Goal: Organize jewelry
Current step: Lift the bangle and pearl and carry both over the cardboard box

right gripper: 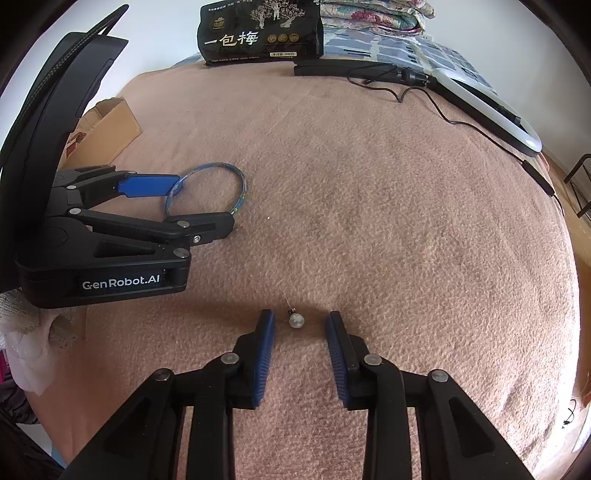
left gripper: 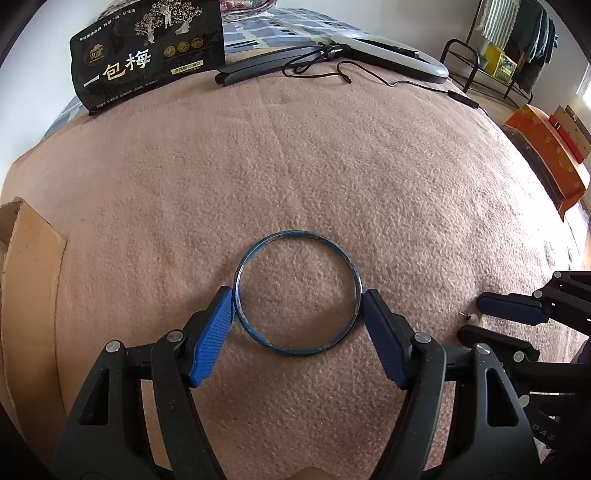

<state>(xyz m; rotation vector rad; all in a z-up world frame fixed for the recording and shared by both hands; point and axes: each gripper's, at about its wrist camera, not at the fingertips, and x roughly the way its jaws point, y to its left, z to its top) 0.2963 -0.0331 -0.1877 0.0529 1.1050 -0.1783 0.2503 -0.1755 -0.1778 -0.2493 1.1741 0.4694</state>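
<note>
On the pink blanket (left gripper: 314, 155) covering the bed, a blue bangle (left gripper: 296, 292) is lying flat, and the left tool (left gripper: 297, 306) is straddling it with jaws spread wide, both pads touching the bangle's outer rim on either side. Just beside it, toward the bed's near edge, the right tool (right gripper: 300, 323) is pointing down at a small pearl stud earring (right gripper: 295, 319), its narrow jaws standing apart from the pearl on both sides. Along the far edge, a black snack bag (right gripper: 260, 33) and a ring light (right gripper: 491, 107) are resting.
</note>
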